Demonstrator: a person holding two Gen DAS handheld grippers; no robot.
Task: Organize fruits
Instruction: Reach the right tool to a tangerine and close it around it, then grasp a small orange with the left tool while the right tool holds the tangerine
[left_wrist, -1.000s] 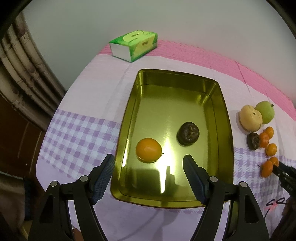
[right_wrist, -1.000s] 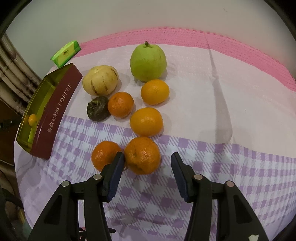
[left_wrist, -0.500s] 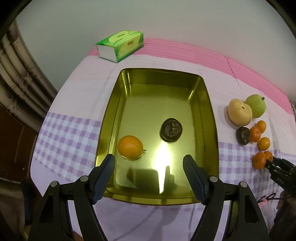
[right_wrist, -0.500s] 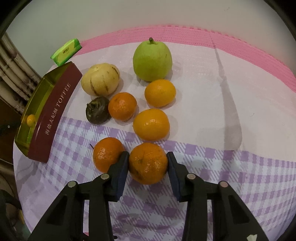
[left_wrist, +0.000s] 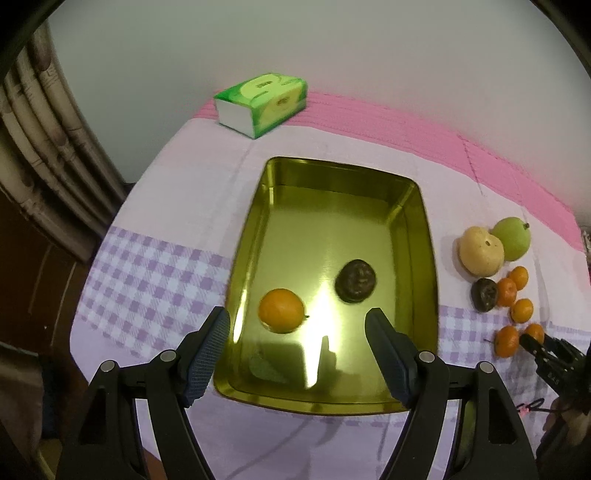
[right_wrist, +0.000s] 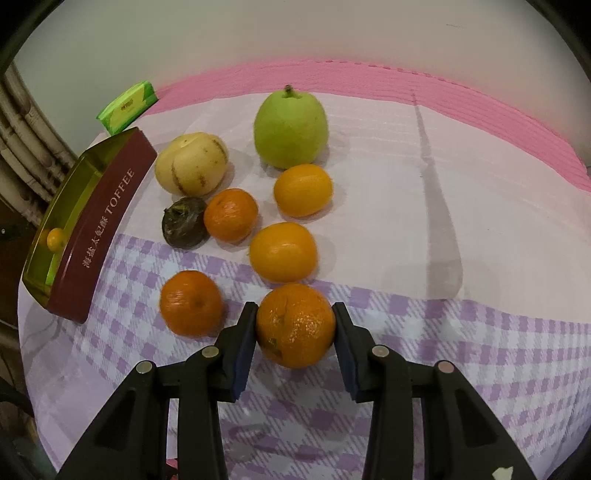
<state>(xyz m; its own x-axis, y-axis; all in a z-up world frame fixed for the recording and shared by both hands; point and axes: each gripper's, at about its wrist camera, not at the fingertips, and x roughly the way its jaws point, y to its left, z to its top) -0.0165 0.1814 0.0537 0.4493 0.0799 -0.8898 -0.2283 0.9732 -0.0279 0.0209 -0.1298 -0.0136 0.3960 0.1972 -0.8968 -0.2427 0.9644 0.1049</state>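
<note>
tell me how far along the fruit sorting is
Early. Two fruits lie in the gold tin: an orange and a dark fruit. The right gripper is shut on a mandarin. Seven more wait on the cloth; the left gripper is open.

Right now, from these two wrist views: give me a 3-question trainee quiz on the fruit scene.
1. True or false: the right tool is shut on an orange.
2. What lies inside the gold tin?
A. a green pear and a yellow melon
B. one orange fruit and one dark fruit
C. nothing
3. Fill in: the left tool hangs over the tin with its jaws ____ and holds nothing.

Key:
1. true, pads against both sides of the orange
2. B
3. open
</note>
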